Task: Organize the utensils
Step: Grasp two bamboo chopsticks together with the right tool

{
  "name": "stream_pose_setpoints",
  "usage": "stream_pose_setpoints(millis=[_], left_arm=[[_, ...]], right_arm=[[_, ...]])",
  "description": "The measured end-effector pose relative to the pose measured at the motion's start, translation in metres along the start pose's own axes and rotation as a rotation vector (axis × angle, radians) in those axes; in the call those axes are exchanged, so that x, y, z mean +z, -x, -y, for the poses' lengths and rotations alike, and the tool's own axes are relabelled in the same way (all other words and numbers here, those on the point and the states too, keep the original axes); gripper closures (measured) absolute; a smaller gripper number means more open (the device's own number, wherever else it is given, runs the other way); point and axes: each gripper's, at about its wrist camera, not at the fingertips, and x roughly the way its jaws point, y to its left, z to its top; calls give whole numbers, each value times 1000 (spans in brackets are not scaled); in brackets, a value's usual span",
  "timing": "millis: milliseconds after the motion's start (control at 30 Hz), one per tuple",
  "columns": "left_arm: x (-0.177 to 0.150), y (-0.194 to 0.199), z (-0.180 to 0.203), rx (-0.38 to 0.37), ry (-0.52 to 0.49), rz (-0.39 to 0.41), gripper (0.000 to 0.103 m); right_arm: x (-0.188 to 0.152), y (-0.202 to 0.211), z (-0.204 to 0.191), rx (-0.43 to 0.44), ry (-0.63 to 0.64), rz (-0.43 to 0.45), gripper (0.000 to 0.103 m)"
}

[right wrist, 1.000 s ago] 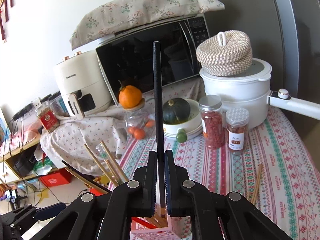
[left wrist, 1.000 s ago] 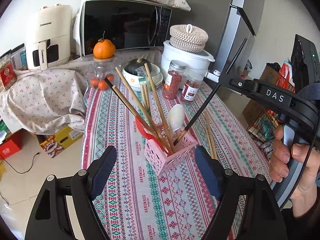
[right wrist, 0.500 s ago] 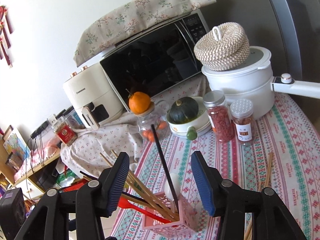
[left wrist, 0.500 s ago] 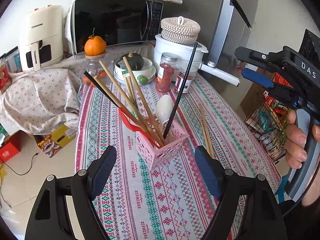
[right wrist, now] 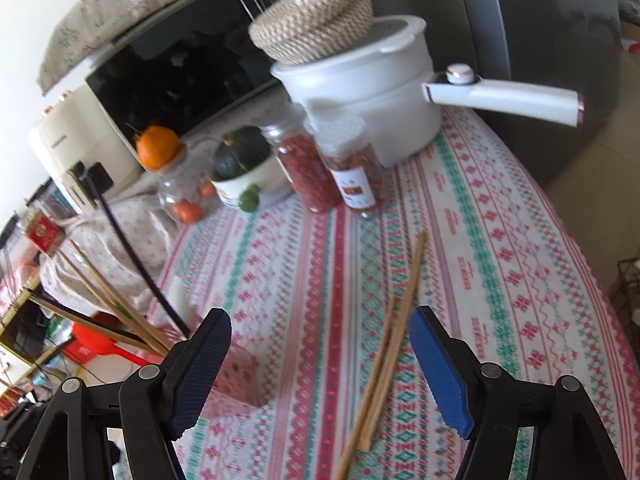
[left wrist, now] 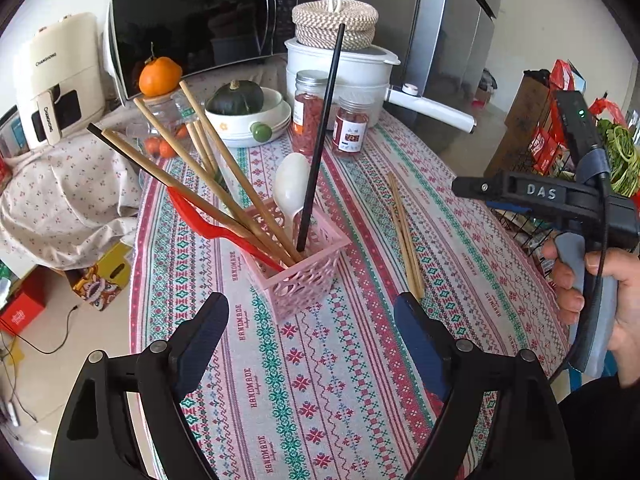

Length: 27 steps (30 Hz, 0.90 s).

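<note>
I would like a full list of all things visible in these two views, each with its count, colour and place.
basket: one, pink, table middle
black chopsticks: two, in basket
wooden chopsticks: several, tan, in basket
loose chopsticks: pair, tan, on cloth right of basket
spoon: one, white, in basket
spatula: one, red, in basket
jars: two, red contents, behind basket
pot: one, white, woven lid on top
microwave: one, black, at back
left tool: open, empty
right tool: open, just released, above loose chopsticks
hand: holds right tool

Bright daylight, fisheye warp, right-view blur
</note>
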Motion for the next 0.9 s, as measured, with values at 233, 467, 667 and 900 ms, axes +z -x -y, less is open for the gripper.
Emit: stream_pose_setpoints(millis=[233,467,667,900], left_arm=[[-3,-17,-1,-23,34,-86,15],[-3,-24,-7,-18,42,-110,15],[-3,-23,-7,-18,37,-112,15],[-6,-24,-6,-11,20,-116,15]], right_arm=[[-19,-56,45,-124,-109,-252,25],[-17,-90,65,-211,-145,-302,25],[-15,-121,65,-256,-142,-311,25],[-11,-139,51,-341,-70,-285,32]])
